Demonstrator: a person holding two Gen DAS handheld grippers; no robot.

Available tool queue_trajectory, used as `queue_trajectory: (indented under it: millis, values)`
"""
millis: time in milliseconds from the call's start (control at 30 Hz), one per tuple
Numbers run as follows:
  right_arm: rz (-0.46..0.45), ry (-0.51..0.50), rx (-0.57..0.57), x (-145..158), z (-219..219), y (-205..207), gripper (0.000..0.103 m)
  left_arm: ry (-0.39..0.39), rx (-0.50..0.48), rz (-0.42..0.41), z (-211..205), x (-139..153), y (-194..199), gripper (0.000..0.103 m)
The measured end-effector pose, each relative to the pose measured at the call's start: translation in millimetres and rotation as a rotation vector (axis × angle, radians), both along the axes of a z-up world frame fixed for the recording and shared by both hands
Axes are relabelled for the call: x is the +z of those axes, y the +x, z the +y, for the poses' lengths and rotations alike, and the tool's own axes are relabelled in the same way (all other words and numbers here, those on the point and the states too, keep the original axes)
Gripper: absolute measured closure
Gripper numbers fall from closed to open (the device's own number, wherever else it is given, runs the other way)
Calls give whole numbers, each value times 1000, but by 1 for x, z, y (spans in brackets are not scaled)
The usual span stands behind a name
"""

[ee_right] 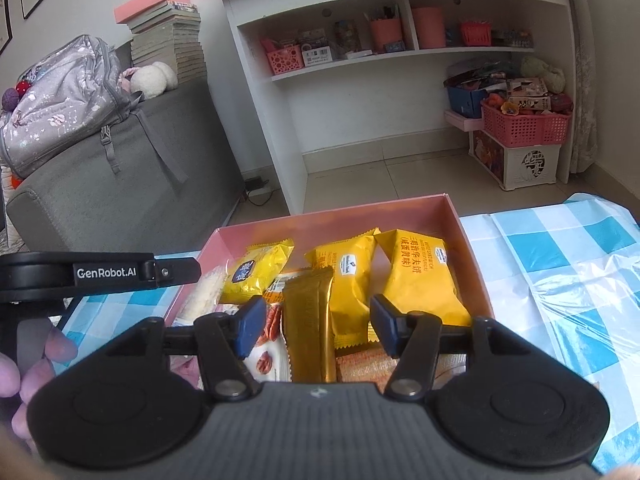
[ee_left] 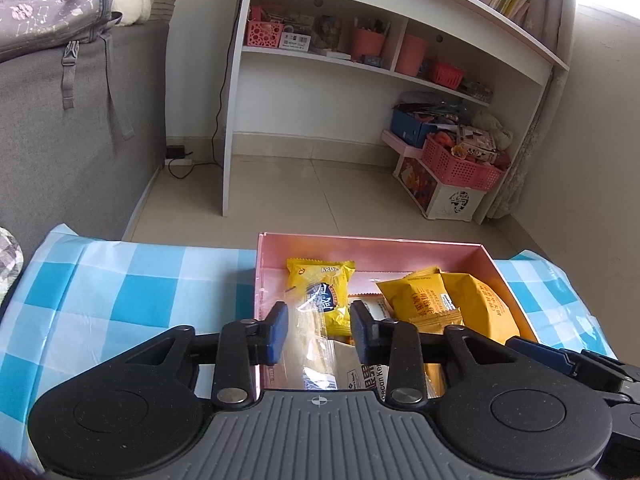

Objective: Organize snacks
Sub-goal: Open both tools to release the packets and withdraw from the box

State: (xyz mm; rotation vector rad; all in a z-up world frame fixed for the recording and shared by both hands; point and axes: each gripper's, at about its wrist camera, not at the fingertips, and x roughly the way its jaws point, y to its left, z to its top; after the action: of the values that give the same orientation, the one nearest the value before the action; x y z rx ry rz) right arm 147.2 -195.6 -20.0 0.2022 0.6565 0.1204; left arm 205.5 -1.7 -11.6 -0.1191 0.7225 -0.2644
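Snack packets already filled the pink box (ee_right: pixel 456 216); none remained on the checked bench (ee_right: pixel 560 272). Left gripper (ee_left: pixel 319 326) and right gripper (ee_right: pixel 316 326) hovered over it open, their pads clear of the packets beneath.

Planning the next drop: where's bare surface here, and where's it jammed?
Free: checked cloth left of the pink box, and cloth right of it in the right wrist view. A bare strip lies along the box's far wall. Crowded: the box's near half, yellow packets overlapping.
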Motion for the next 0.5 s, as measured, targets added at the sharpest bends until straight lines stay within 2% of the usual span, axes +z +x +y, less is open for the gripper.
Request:
queue_trajectory:
  millis: [67, 133, 267, 400, 500]
  values:
    - [2, -5, -4, 2, -1, -1, 49, -3, 0, 7, 3, 1, -6, 56]
    - [6, -16, -9, 4, -3, -4, 44, 8, 1, 10, 5, 4, -17, 53]
    - [22, -58, -4, 9, -2, -12, 37, 52, -10, 31, 13, 12, -43, 40]
    - [14, -114, 20, 15, 1, -25, 27, 101, -9, 38, 27, 22, -71, 32]
    - [17, -146, 32, 19, 7, -33, 23, 103, 12, 53, 38, 25, -89, 28]
